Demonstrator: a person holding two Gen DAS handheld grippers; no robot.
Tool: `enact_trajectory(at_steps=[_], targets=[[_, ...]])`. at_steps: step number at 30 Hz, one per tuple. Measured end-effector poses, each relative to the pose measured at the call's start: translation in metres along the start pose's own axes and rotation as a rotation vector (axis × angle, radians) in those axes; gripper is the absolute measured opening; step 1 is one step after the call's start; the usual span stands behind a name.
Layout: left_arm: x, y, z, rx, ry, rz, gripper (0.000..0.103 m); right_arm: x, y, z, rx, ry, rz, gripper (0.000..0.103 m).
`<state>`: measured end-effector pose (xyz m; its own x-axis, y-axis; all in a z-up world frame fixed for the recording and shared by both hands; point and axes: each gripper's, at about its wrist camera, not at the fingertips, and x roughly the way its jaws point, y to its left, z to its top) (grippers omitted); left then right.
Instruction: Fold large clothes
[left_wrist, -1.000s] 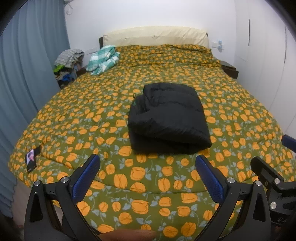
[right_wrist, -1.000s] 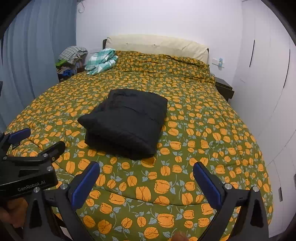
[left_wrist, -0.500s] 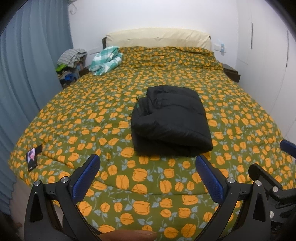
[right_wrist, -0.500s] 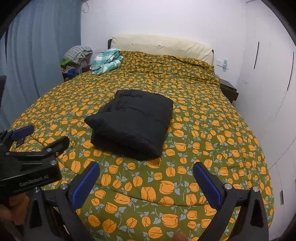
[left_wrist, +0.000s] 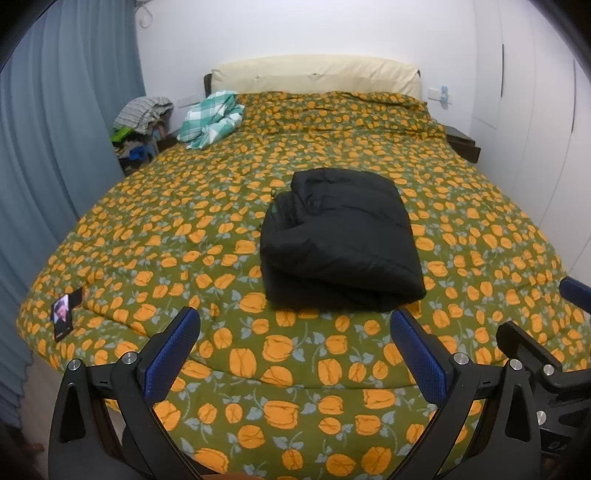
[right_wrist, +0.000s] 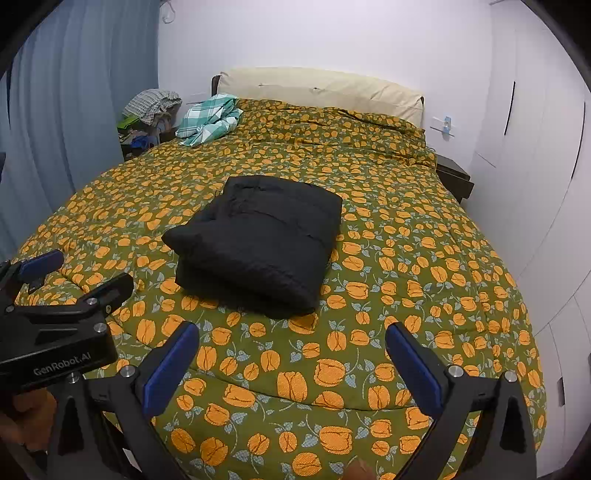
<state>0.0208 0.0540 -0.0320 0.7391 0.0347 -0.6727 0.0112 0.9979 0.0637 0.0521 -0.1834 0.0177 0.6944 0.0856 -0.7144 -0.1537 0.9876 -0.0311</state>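
Note:
A black padded jacket (left_wrist: 340, 240) lies folded into a thick rectangle in the middle of the bed; it also shows in the right wrist view (right_wrist: 258, 236). My left gripper (left_wrist: 293, 349) is open and empty, held above the foot of the bed, well short of the jacket. My right gripper (right_wrist: 291, 362) is open and empty too, at about the same distance. Each gripper shows at the edge of the other's view: the right one (left_wrist: 535, 347) and the left one (right_wrist: 70, 280).
The bed has a green quilt with orange flowers (left_wrist: 184, 229) and a cream headboard cushion (left_wrist: 317, 74). A teal checked cloth (left_wrist: 210, 120) lies at the far left corner. Clothes pile (left_wrist: 142, 118) by the blue curtain (left_wrist: 55, 147). A nightstand (left_wrist: 461, 146) and white wardrobe (right_wrist: 535, 147) stand right.
Both grippers have drawn back and risen a little from the bed, so the jacket looks farther and smaller. The jacket has not moved. Both grippers stay open.

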Motion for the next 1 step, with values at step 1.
enact_trajectory(at_steps=[1], targets=[[0.0005, -0.001, -0.0005, 0.003, 0.001, -0.001, 0.102, 0.0005, -0.0003, 0.0001, 0.001, 0.001, 0.0, 0.102]])
